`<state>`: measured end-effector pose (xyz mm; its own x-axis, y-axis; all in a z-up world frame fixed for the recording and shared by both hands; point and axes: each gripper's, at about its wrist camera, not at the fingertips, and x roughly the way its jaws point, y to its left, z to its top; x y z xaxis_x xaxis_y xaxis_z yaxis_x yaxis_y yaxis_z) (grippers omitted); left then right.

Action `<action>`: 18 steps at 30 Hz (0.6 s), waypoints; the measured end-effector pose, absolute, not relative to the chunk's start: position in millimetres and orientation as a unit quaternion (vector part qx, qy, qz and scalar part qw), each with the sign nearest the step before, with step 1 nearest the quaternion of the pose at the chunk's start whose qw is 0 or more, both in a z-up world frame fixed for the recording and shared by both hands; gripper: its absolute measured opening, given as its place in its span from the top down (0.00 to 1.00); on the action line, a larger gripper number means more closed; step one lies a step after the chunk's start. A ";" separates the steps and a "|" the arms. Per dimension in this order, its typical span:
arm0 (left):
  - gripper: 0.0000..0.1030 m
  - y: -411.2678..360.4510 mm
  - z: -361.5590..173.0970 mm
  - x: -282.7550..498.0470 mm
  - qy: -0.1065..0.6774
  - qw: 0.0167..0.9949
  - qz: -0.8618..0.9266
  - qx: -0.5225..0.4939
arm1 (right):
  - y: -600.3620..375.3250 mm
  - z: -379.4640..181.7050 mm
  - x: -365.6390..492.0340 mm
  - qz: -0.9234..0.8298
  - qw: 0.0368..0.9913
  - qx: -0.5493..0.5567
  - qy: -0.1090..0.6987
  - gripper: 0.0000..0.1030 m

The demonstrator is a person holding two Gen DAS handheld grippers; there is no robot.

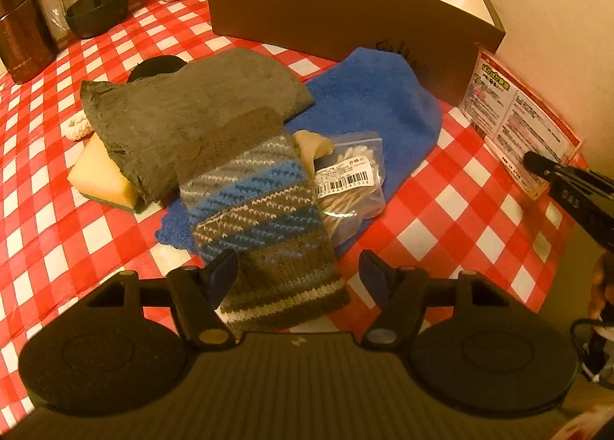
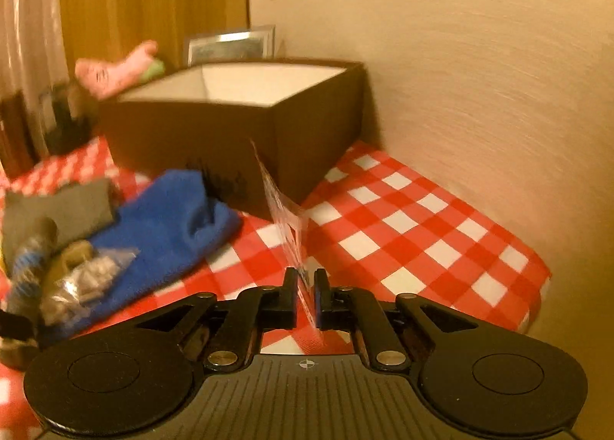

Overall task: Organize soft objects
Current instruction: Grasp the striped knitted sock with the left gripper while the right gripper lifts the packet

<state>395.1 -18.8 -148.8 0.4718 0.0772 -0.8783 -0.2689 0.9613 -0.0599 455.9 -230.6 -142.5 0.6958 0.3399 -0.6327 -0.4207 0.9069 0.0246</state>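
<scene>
On the desk covered with a red-and-white checked cloth point(image 1: 453, 209), the left hand-held gripper point(image 1: 299, 271) hangs with its jaws spread wide over the striped grey-and-blue knitted sock point(image 1: 264, 217), gripping nothing. The sock lies on a blue fleece cloth point(image 1: 376, 102) beside a grey felt cloth point(image 1: 184, 110). The right hand-held gripper point(image 2: 306, 292) is clamped on a thin printed plastic-wrapped card point(image 2: 286, 221), near the open brown cardboard box point(image 2: 238, 129).

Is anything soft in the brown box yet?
No: in the right wrist view the brown box shows only bare white inner walls, while the blue towel lies on the checked tablecloth in front of it.
</scene>
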 end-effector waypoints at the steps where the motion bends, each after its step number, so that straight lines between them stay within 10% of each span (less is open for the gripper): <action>1: 0.34 -17.8 -148.6 395.2 0.504 0.853 0.101 -0.097 | -227.5 -143.2 458.4 0.210 0.917 -0.064 0.333 0.93; 13: 0.35 -20.0 -161.0 410.4 0.502 0.852 0.109 -0.102 | -220.2 -144.3 461.5 0.239 0.904 -0.078 0.346 0.93; 18: 0.56 -10.8 -161.1 405.5 0.499 0.854 0.111 -0.098 | -223.6 -141.0 462.0 0.242 0.899 -0.064 0.360 0.93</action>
